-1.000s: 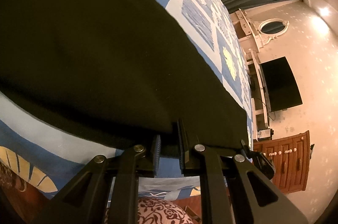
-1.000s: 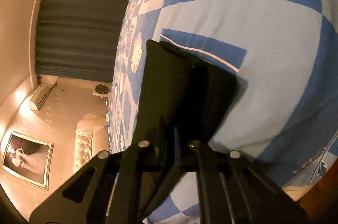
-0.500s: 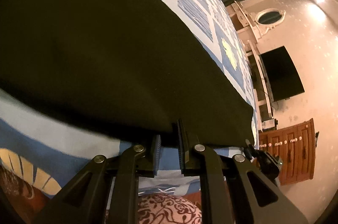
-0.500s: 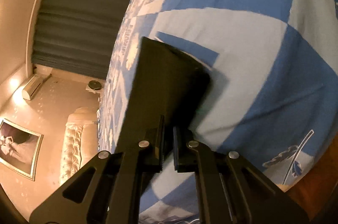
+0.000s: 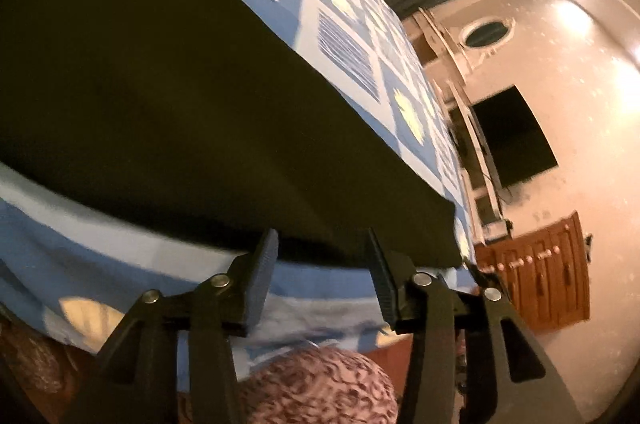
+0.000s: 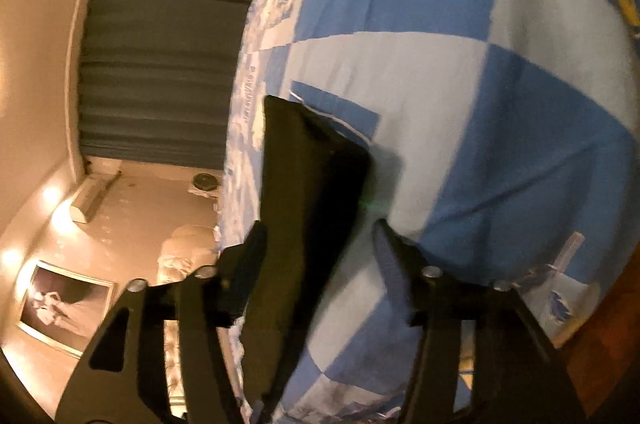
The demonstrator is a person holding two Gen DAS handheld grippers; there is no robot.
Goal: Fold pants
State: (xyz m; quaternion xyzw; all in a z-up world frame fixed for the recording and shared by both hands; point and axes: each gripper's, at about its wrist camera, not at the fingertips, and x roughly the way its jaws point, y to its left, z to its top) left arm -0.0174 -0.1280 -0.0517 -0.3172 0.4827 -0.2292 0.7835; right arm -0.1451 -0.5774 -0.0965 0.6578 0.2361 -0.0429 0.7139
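The left gripper (image 5: 320, 256) stands spread wide, its fingers apart and gripping nothing, just at the near edge of the dark pants (image 5: 168, 95). The right gripper (image 6: 320, 248) is likewise released – the pants (image 6: 304, 183) run between its parted fingers, though whether cloth touches either pad is hard to tell in the blur. The pants lie flat on a blue patchwork bedspread (image 5: 348, 43) – beyond it, a dark curtain (image 6: 160, 55) and a wooden cabinet (image 5: 540, 280)
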